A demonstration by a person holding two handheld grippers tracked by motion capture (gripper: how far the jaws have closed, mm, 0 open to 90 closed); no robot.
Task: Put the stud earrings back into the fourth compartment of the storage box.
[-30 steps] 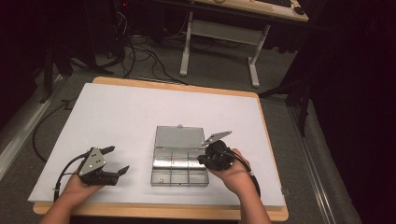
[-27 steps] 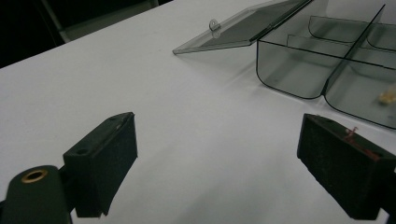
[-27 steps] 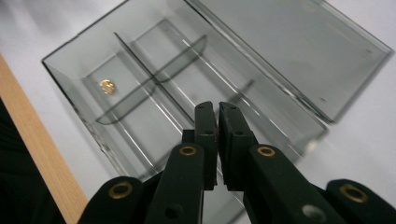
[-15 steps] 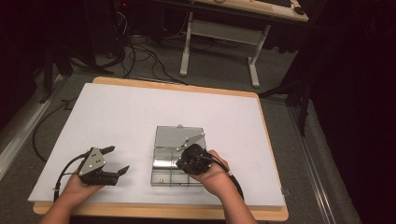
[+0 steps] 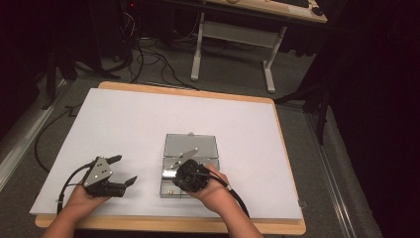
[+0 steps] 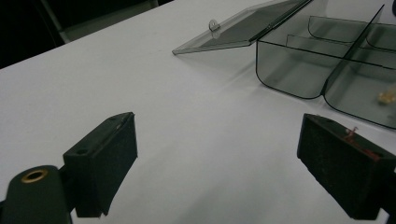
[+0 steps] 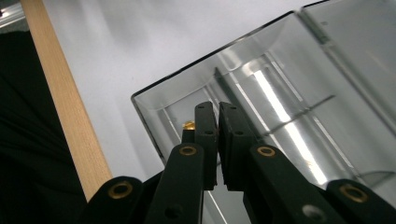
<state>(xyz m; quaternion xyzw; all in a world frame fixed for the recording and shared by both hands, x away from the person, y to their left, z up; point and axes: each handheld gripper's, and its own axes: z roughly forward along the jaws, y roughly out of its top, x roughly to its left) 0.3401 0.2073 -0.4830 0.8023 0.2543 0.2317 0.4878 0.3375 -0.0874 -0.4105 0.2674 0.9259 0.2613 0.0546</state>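
1. On the white table top [image 5: 148, 124], a clear plastic compartment box [image 5: 190, 148] lies near the front edge, right of the middle, with its lid [image 6: 233, 32] folded open and lying flat on the far side.
2. Your right gripper [image 5: 184, 174] hangs over the near part of the box, pointing down into it, with your right hand [image 5: 215, 191] just behind it.
3. In the right gripper view, your right gripper's jaws are closed almost pad to pad, with a thin slit between them, and nothing visible is caught there.
4. A small brass-coloured piece [image 7: 188, 124] lies in the box's corner compartment, just beside the left jaw; you cannot tell from the view whether the jaw touches it.
5. Your left gripper [image 5: 119, 171] rests low over the table, left of the box and apart from it.
6. In the left gripper view, its jaws stand wide open with bare table between them, holding nothing.
7. The wooden table edge [image 7: 65, 107] runs close to the box's near corner.
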